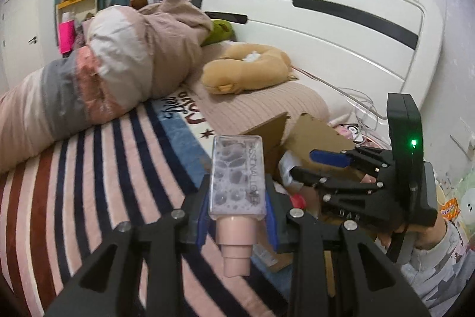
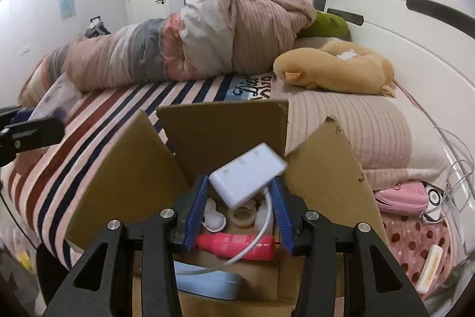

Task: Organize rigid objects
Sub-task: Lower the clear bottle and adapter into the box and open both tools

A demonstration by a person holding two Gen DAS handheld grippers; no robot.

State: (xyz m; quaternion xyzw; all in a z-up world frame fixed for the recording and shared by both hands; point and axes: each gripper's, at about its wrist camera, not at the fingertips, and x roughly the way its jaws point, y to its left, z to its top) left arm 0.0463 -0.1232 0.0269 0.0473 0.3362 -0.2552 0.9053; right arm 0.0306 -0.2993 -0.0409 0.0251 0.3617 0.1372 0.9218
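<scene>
My left gripper (image 1: 237, 183) is shut on a clear bottle (image 1: 236, 168) with foamy liquid and a pink cap pointing back at the camera, held above the striped blanket. My right gripper (image 2: 240, 183) is shut on a white adapter (image 2: 246, 177), which sits tilted between the blue pads (image 2: 196, 204) with its cable trailing down. Below it is an open cardboard box (image 2: 225, 135) holding a pink tube (image 2: 237, 245), a tape roll (image 2: 242, 216) and a light blue case (image 2: 207, 284). The left wrist view shows the right gripper (image 1: 301, 164) over the box (image 1: 314, 135).
A rolled duvet (image 2: 207, 43) and a tan plush toy (image 2: 335, 70) lie on the bed behind the box. The white headboard (image 1: 326, 28) rises at the right. A pink pouch (image 2: 400, 198), cables (image 2: 454, 177) and a dotted cloth (image 2: 415, 242) lie right of the box.
</scene>
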